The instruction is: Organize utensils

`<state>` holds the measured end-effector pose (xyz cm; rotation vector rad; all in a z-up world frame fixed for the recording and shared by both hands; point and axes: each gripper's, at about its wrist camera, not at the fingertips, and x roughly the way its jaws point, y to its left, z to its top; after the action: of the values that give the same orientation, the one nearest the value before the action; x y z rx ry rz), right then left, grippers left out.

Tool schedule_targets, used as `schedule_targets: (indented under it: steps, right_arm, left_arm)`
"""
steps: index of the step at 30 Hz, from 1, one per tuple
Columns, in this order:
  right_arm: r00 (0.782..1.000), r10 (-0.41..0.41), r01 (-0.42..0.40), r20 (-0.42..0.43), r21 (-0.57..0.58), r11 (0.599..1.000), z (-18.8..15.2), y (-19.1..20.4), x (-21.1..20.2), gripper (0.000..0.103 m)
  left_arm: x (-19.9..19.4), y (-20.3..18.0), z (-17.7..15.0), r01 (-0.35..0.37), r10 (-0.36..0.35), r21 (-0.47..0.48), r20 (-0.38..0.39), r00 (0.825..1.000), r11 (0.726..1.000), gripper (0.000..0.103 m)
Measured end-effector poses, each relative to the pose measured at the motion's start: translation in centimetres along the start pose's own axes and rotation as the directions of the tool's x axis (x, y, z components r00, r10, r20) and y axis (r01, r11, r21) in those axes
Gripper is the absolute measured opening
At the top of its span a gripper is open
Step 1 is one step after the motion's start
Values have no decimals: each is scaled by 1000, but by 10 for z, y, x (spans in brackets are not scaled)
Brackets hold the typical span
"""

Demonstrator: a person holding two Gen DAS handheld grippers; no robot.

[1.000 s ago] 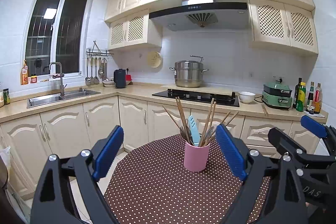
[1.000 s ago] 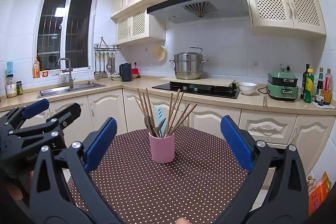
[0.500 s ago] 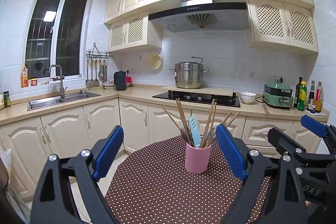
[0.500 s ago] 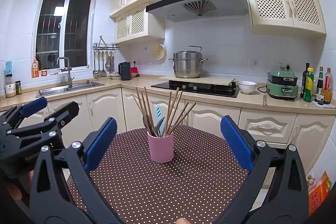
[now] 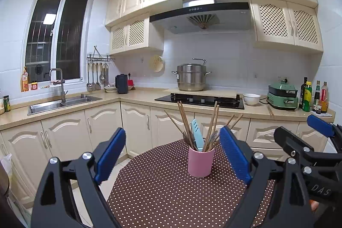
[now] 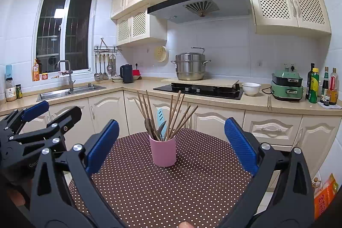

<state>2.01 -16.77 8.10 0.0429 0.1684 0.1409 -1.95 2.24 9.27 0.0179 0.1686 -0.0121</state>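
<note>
A pink cylindrical cup [image 6: 163, 152] stands upright on the brown dotted round table [image 6: 171, 189], nearer its far edge. In it stand wooden chopsticks [image 6: 175, 114], a light blue slotted spatula [image 6: 160, 119] and metal spoons [image 6: 160, 128]. Behind the table runs the beige stone counter [image 6: 256, 103].

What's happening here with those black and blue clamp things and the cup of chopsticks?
A person holds a claw in each hand above a polka-dot table. Both the left claw and the right claw are open and empty, pointed at a pink cup standing upright on the table. Chopsticks, spoons and a light-blue utensil stand in it. Neither claw touches anything.
</note>
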Motion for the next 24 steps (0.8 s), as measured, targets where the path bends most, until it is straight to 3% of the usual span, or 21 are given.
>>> schedule_targets:
  steps: [24]
  right_arm:
    - [1000, -15, 15, -12, 8, 1000, -2, -8, -1, 97]
  left_arm:
    - [2, -9, -3, 14, -14, 9, -14, 1000, 1000, 88]
